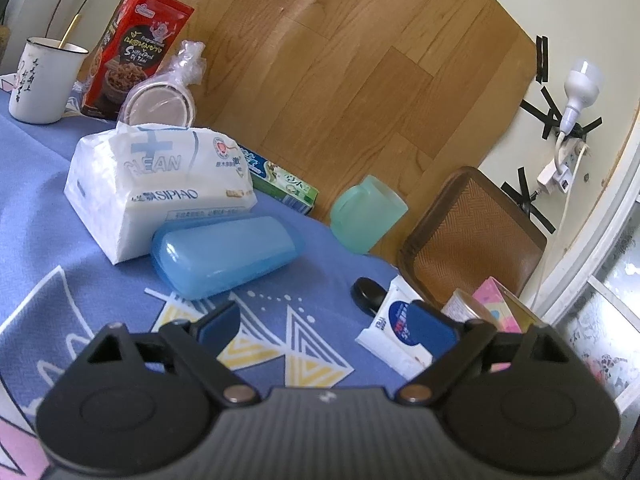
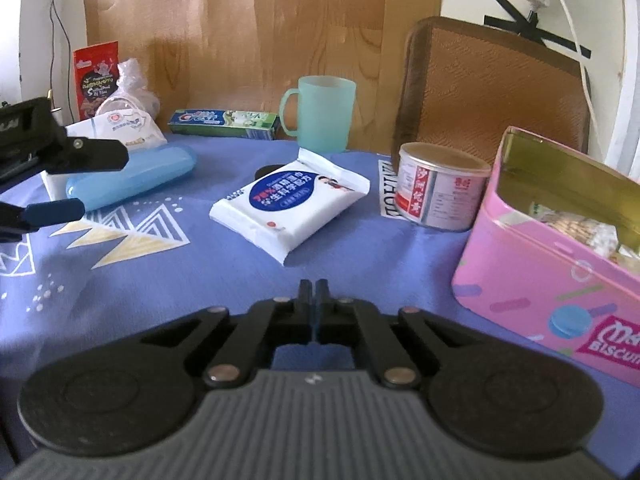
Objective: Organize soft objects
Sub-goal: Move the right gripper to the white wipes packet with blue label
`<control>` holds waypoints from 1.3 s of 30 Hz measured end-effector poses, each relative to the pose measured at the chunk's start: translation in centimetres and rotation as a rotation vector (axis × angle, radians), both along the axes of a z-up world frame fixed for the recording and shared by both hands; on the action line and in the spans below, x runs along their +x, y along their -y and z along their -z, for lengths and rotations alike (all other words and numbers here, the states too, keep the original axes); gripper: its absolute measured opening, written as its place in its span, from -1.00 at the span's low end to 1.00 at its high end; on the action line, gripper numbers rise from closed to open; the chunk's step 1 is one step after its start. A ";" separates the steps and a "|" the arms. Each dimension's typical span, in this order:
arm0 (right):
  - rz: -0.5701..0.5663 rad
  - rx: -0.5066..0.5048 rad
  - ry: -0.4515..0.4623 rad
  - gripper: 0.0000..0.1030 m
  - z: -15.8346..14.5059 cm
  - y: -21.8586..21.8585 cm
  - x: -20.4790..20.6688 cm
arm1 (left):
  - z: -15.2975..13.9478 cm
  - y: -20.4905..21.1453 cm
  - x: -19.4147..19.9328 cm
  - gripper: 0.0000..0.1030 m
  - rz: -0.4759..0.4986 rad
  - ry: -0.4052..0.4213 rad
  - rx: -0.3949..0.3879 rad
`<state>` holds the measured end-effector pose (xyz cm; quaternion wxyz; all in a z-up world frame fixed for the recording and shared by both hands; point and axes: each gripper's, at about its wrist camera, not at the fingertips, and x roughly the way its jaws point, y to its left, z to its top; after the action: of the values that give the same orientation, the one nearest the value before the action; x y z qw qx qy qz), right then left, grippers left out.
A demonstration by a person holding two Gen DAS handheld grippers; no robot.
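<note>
Right wrist view only: pink biscuit tin (image 2: 552,280) beside shut, empty right tool (image 2: 315,286); left tool (image 1: 328,324) wide open, empty.

Blue tablecloth (image 2: 340,252) with white-and-yellow triangles; on it a white wipes pack (image 2: 290,204) with a blue oval label, beside it a mint-green cup (image 2: 320,108) and a pink biscuit tin (image 2: 532,276).

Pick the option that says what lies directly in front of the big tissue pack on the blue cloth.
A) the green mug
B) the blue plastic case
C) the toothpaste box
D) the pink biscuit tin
B: the blue plastic case lies against the near side of the big tissue pack.
</note>
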<state>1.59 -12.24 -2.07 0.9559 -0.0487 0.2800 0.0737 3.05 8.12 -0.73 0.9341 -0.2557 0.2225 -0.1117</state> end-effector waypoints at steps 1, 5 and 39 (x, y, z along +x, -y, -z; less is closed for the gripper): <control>0.000 0.002 0.002 -0.87 0.0 0.0 0.0 | 0.0 0.0 0.0 0.82 0.001 -0.001 0.000; 0.001 -0.006 0.004 -0.87 0.0 -0.1 0.1 | 0.0 0.0 0.1 0.83 0.002 -0.002 0.001; 0.011 0.028 0.016 -0.22 -0.1 0.3 -0.1 | 0.1 0.0 0.0 0.86 0.001 -0.004 -0.002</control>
<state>1.45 -12.58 -2.01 0.9592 -0.0345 0.2714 0.0719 3.08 8.14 -0.79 0.9334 -0.2569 0.2242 -0.1119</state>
